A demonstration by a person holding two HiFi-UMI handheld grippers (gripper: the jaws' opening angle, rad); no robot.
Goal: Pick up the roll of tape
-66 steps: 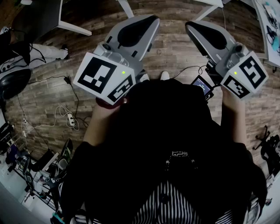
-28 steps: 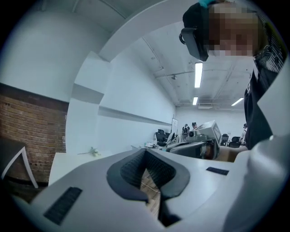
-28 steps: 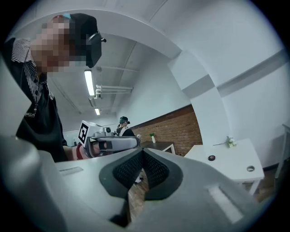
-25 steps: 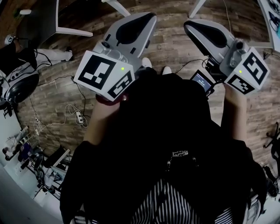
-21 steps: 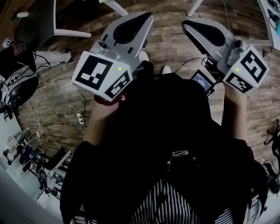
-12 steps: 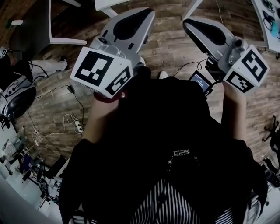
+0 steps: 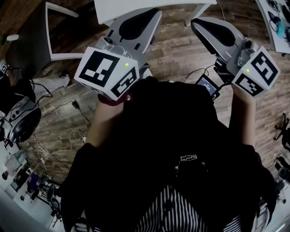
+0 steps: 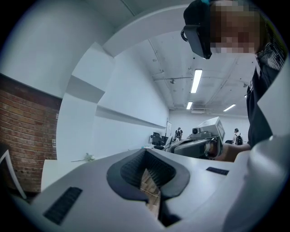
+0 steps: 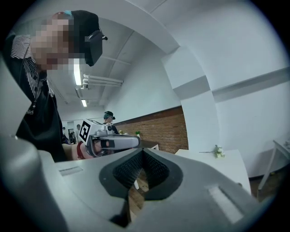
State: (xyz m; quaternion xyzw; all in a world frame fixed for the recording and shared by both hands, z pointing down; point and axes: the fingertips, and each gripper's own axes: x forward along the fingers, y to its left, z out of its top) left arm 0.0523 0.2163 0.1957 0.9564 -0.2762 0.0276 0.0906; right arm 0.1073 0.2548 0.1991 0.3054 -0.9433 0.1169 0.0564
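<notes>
Status: left claw (image 7: 153, 14) is clenched, nothing gripped; only wood floor (image 7: 176, 54) is seen through the slit between its pads. The right claw (image 7: 195, 26) is likewise clenched and empty. Both are held out over the floor at upper centre of the head view, tips near a white worktop (image 7: 172, 4) at the top edge. The roll of tape cannot be located in any view.

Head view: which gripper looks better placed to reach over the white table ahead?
Left, but only narrowly. The left gripper overlaps the edge of the white table, while the right gripper points beside its corner. Both are shut and empty, and no tape roll is in sight.
</notes>
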